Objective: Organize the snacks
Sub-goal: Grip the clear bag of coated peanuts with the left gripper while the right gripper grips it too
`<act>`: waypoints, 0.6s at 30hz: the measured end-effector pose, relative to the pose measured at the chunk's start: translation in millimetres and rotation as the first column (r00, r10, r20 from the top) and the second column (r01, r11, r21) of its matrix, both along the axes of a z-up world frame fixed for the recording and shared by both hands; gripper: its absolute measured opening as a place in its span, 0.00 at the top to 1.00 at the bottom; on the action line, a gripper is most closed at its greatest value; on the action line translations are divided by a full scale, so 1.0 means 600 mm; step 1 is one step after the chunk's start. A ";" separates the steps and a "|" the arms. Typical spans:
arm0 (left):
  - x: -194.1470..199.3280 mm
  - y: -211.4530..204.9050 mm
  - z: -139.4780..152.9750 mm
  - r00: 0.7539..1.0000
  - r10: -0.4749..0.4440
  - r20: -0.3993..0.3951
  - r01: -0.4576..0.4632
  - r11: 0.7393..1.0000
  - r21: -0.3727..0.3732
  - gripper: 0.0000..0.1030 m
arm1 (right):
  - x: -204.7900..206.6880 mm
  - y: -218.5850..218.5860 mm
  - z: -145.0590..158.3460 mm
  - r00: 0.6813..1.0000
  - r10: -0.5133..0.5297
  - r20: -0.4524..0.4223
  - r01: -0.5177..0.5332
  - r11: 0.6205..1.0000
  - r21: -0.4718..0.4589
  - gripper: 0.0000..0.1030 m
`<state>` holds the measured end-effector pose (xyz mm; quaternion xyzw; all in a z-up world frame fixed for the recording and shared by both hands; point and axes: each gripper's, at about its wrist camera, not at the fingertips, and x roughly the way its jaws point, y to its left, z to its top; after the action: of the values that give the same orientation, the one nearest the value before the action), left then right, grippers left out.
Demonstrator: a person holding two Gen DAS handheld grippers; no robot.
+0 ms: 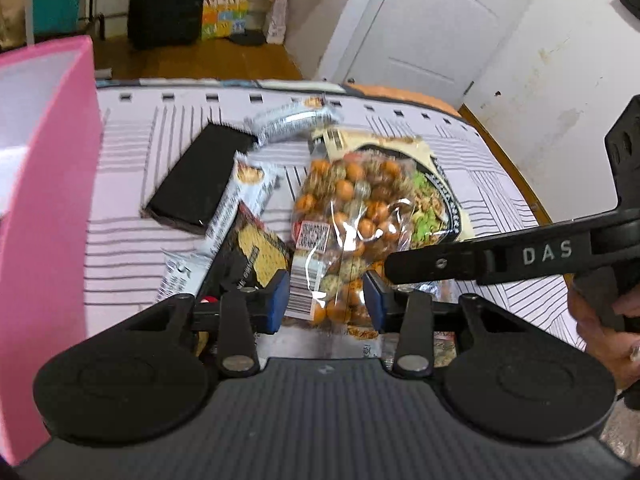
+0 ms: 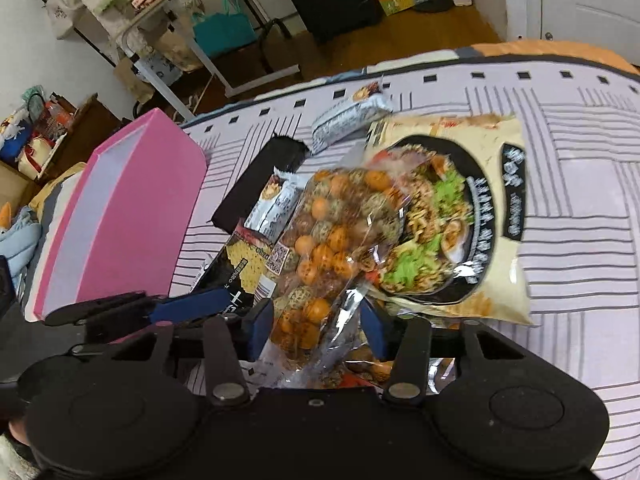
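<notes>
Snack bag (image 1: 340, 216) bottom hidden between both grippers' jaws, left gripper (image 1: 326, 300) and right gripper (image 2: 316, 330); jaws flank it, clamping unclear.

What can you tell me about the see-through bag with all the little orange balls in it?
The clear bag is crinkly, shiny plastic stuffed with small round snacks, some orange, some speckled green-brown. It has a white barcode label and a small red-and-white sticker. It sits tilted on the pile, lying partly over the big noodle packet and beside the cracker pack. Its near end sits between the blue pads of both the left tool and the right tool.
</notes>
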<state>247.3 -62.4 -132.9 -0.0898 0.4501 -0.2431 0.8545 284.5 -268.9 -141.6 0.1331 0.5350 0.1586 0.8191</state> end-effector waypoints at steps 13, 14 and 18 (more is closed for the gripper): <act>0.023 -0.014 -0.035 0.999 -0.036 -0.006 0.036 0.999 -0.004 0.57 | 0.007 -0.019 -0.015 0.999 -0.035 -0.030 0.036 0.999 0.028 0.79; 0.023 -0.014 -0.037 0.999 -0.038 -0.005 0.038 0.999 -0.014 0.57 | 0.005 -0.020 -0.012 0.999 -0.031 -0.030 0.032 0.999 0.025 0.79; 0.021 -0.008 -0.037 0.997 -0.066 -0.041 0.063 0.995 -0.076 0.54 | -0.003 -0.024 0.000 0.999 -0.001 -0.039 0.001 1.000 -0.003 0.79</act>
<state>259.8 -67.0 -155.4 -0.1124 0.4620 -0.2853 0.8322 282.5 -283.5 -141.6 0.1354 0.5511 0.1547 0.8087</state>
